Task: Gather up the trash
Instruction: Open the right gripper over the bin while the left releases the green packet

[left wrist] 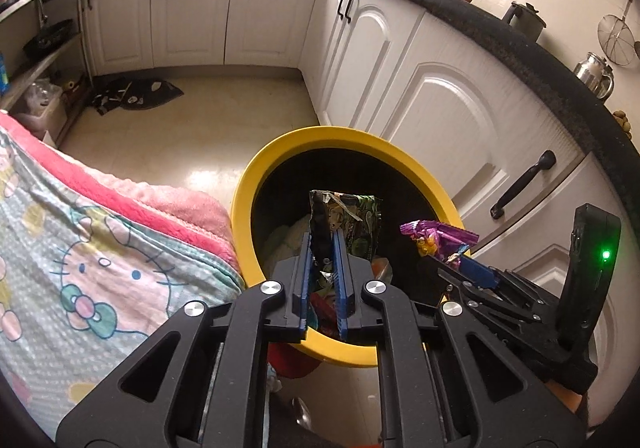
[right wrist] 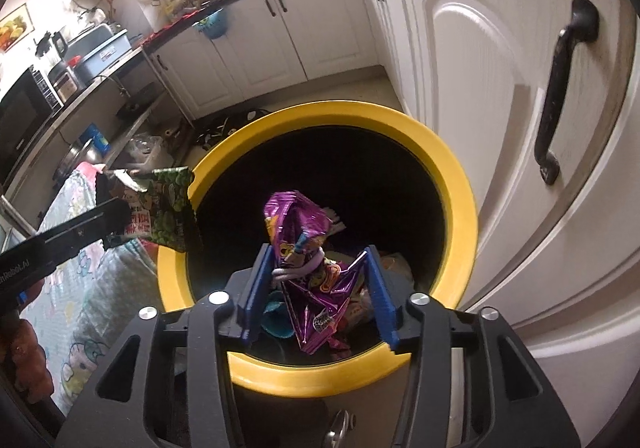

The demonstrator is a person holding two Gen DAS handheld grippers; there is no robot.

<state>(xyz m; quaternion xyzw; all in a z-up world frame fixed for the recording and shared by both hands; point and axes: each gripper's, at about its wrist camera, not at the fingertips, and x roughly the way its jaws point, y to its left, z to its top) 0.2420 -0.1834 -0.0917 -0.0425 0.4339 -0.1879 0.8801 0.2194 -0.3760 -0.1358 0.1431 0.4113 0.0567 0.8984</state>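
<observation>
Your left tongs (left wrist: 323, 248) are narrow, clamped on a green snack wrapper (left wrist: 352, 224). The wrapper stands upright between the blue pads (left wrist: 340, 272) and sits over the mouth of the bin (left wrist: 248, 183), on its left half. In the right wrist view the same wrapper (right wrist: 164, 207) hangs at the bin's left rim, partly over the yellow ring (right wrist: 460, 187).

Your right tongs (right wrist: 316, 280) are set wider, with a crumpled purple wrapper (right wrist: 304, 248) between the pads (right wrist: 256, 288). The wrapper touches the left pad; whether the right pad presses it I cannot tell, so the grip is uncertain. It hangs over the bin's opening, near the middle. From the left wrist view the purple wrapper (left wrist: 436, 240) juts from the right tongs (left wrist: 460, 262) above the bin's right rim.

The bin is round, yellow-rimmed, dark inside, and already holds trash at the bottom: coloured packets, details unclear. It stands on the floor (left wrist: 180, 127) just beside a white cupboard door (left wrist: 440, 115) with a black handle (left wrist: 520, 183). To its left lies a cartoon-print blanket (left wrist: 80, 248) with a pink edge, touching or nearly touching the bin. A dark worktop (left wrist: 500, 35) runs above the cupboards, carrying a kettle (left wrist: 596, 71) and jars.
</observation>
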